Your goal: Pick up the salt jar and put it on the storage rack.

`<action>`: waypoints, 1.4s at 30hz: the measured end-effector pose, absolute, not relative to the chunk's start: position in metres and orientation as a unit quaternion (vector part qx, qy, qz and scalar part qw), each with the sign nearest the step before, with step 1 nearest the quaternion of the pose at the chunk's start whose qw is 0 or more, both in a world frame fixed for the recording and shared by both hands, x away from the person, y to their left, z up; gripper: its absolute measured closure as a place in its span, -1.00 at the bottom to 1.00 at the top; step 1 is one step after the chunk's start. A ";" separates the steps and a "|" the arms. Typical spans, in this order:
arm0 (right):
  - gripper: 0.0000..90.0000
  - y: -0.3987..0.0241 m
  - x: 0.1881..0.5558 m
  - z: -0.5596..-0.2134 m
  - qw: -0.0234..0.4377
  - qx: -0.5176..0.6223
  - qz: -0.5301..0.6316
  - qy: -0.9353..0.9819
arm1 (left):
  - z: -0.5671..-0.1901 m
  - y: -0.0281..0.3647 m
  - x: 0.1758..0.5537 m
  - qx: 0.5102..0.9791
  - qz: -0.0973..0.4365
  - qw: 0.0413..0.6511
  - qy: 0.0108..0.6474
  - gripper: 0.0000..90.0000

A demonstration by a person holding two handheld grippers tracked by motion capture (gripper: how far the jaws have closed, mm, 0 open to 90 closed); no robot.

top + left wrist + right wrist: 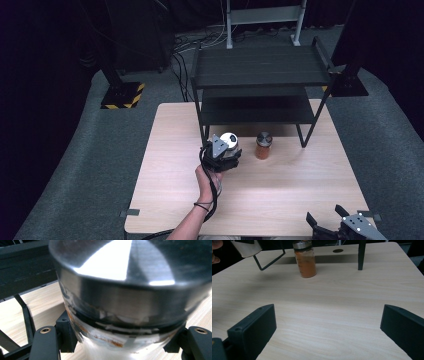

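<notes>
Pale wooden table (280, 185) below — my left gripper (223, 156) clamps the steel-lidded jar (230, 141) at frame centre for lifting; right gripper (327, 223), lower right, gapes empty.

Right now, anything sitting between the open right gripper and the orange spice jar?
Nothing visible. In the right gripper view, bare table runs from the open right gripper up to the orange spice jar. The shelf rack's legs stand off to the sides, and the left gripper holds the silver-lidded jar left of that line.
</notes>
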State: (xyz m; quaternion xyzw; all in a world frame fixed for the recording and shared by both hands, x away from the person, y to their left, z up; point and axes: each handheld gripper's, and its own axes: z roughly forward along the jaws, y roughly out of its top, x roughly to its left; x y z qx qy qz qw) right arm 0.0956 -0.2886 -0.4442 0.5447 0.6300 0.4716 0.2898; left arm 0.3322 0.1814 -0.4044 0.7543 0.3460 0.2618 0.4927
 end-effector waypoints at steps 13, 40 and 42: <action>-1.00 -0.288 0.097 -0.444 0.286 0.544 0.469 0.634 | -0.396 0.183 0.335 0.749 0.270 0.496 0.345 -0.31; -1.00 -0.289 0.099 -0.443 0.284 0.545 0.466 0.637 | -0.380 0.177 0.346 0.752 0.277 0.496 0.335 -0.31; -1.00 -0.289 0.099 -0.443 0.283 0.546 0.465 0.637 | -0.378 0.177 0.347 0.752 0.279 0.496 0.333 -0.31</action>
